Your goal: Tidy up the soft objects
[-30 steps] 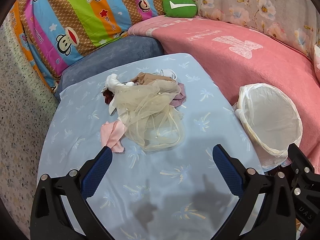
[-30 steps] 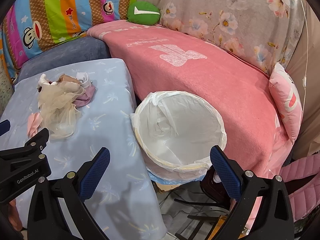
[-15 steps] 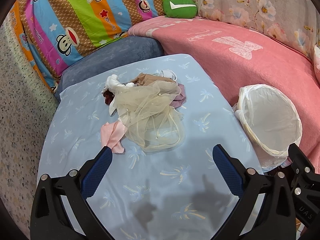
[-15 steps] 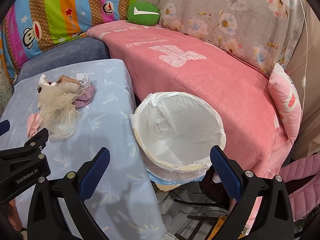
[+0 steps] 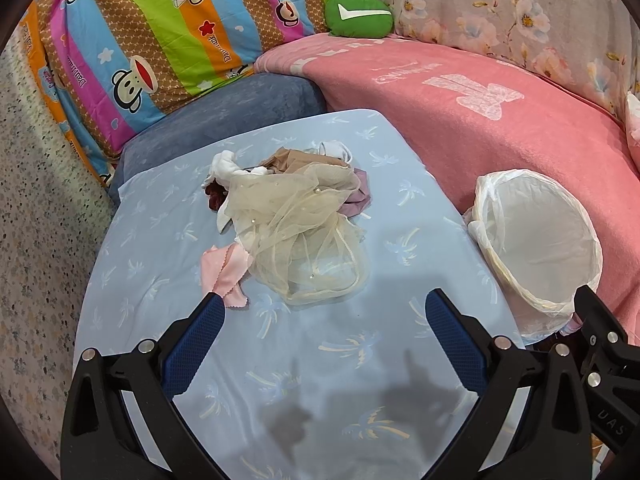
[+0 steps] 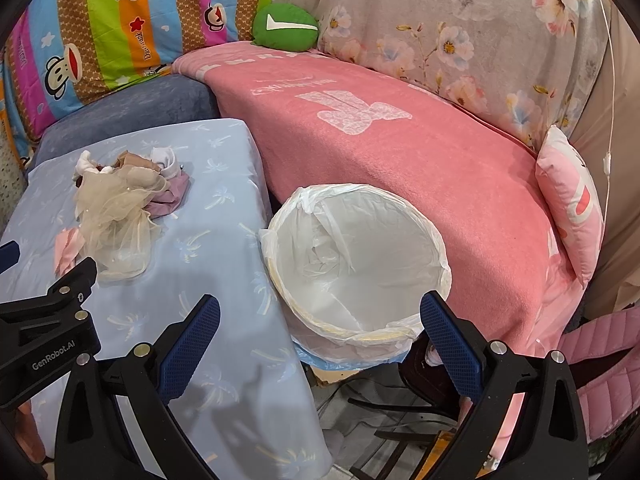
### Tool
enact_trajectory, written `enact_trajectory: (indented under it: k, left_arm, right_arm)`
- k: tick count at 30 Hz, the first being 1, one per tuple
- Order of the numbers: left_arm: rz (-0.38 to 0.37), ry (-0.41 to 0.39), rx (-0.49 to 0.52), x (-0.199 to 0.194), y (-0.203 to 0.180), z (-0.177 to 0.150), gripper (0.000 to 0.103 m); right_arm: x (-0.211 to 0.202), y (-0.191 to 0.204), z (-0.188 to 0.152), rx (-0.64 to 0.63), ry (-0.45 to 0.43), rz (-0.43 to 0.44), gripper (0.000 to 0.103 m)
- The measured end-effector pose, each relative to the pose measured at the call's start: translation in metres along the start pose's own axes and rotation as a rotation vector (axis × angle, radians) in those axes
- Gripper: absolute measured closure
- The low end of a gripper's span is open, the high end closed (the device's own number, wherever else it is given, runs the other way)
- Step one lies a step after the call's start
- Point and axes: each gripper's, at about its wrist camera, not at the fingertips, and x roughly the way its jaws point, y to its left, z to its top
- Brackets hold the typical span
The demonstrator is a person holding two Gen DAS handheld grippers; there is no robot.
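A heap of soft things lies on the light blue table [image 5: 168, 216]: a cream mesh cloth [image 5: 296, 232] on top, a pink cloth [image 5: 222, 268] at its near left, a mauve piece [image 5: 358, 200], beige and white pieces behind. My left gripper [image 5: 326, 306] hovers open just short of the heap, nothing between its fingers. In the right wrist view the heap [image 6: 116, 204] sits far left. My right gripper [image 6: 320, 312] is open above the near rim of the white-lined bin [image 6: 356, 268], which holds only its liner.
The bin [image 5: 536, 240] stands off the table's right edge against a pink blanket-covered couch [image 6: 400, 152]. A green cushion [image 5: 356, 14] and a striped monkey-print cover [image 5: 160, 40] lie behind. A pink pillow [image 6: 572, 196] rests at the right. Chair legs show below the bin.
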Motion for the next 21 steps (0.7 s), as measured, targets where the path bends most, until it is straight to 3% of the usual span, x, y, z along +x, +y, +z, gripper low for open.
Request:
enact_trajectory:
  k: [21]
  left_arm:
    - [-0.004, -0.001, -0.002, -0.0011, -0.0032, 0.003, 0.007]
  right_arm:
    - [-0.0048, -0.0024, 0.0027, 0.008, 0.001, -0.017, 0.006]
